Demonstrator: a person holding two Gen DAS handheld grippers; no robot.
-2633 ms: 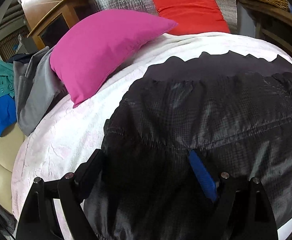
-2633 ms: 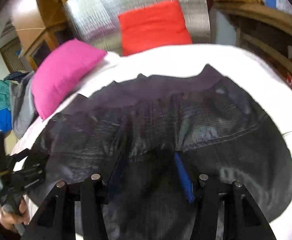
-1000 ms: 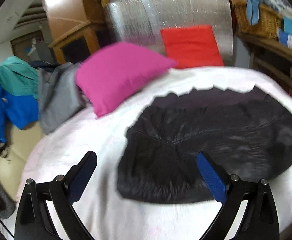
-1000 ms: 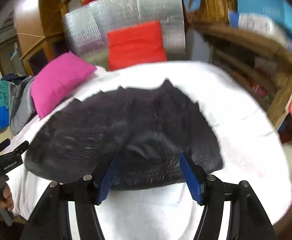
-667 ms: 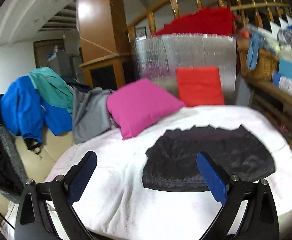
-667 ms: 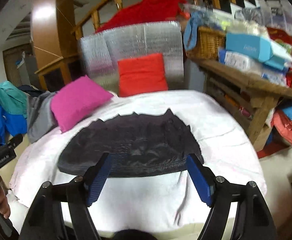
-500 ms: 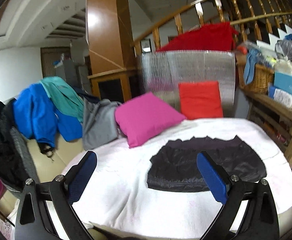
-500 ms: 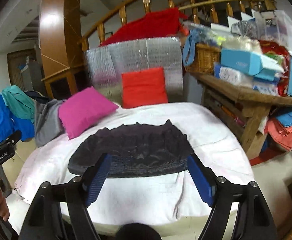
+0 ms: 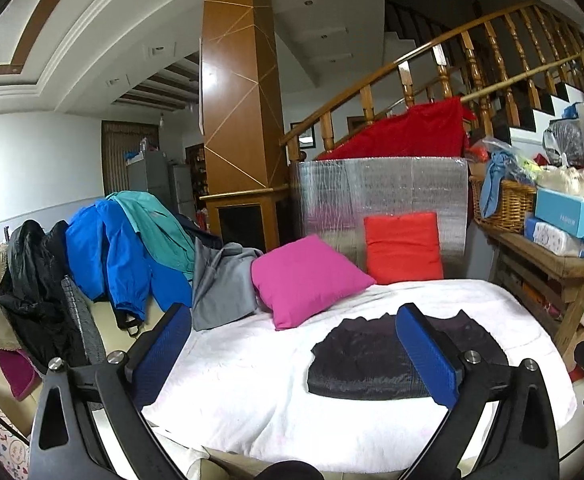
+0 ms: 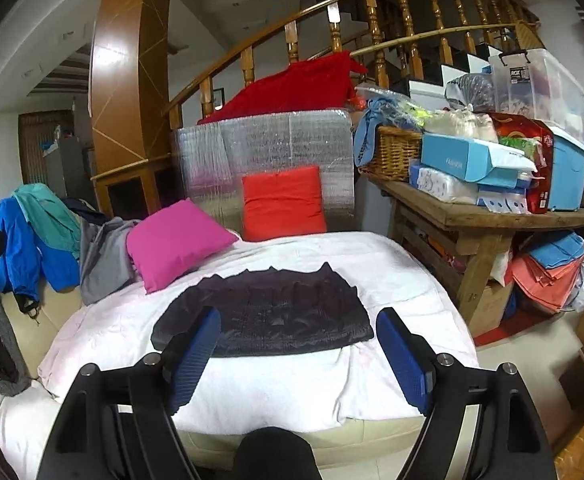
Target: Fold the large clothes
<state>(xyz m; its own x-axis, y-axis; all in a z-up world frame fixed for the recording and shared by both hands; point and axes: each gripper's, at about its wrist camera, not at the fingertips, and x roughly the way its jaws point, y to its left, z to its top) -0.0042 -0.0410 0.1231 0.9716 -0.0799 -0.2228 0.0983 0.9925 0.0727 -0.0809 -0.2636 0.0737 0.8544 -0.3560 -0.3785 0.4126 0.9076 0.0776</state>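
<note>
Garment (image 10: pixel 266 312) first: black, folded into a flat rectangle, lying on the white cover (image 10: pixel 395 276), untouched by either tool. Left gripper (image 9: pixel 293 350) hangs above the near edge of the bed, its 2 blue pads (image 9: pixel 425 354) spread wide with nothing between them. Right gripper (image 10: pixel 297 350) does the same, jaws wide apart and empty, blue pads (image 10: pixel 401 360) framing the near hem of the garment from well back. In the left view the garment (image 9: pixel 365 364) sits at 3 o'clock on the cover (image 9: pixel 252 384), partly behind the right-hand pad; in the right view it is dead centre, at 12 o'clock from the tool.

Out beyond it, at 11 o'clock, a pink cushion (image 10: pixel 174 240) leans on the cover's far left, and a red cushion (image 10: pixel 282 202) stands at 12 against a silver foil panel (image 10: pixel 268 144). More red fabric (image 10: pixel 292 88) is draped above that panel, below a wooden banister (image 10: pixel 331 12). Over at 9 o'clock, a heap of clothes: a grey piece (image 9: pixel 222 284), a blue jacket (image 9: pixel 106 252) and a teal one (image 9: pixel 152 228) on top. At 3 o'clock, a wooden table (image 10: pixel 487 216) carries a wicker basket (image 10: pixel 391 150), a blue box (image 10: pixel 465 162) and a clear tub (image 10: pixel 539 84). A wooden pillar (image 9: pixel 238 88) rises at 12 in the left view.
</note>
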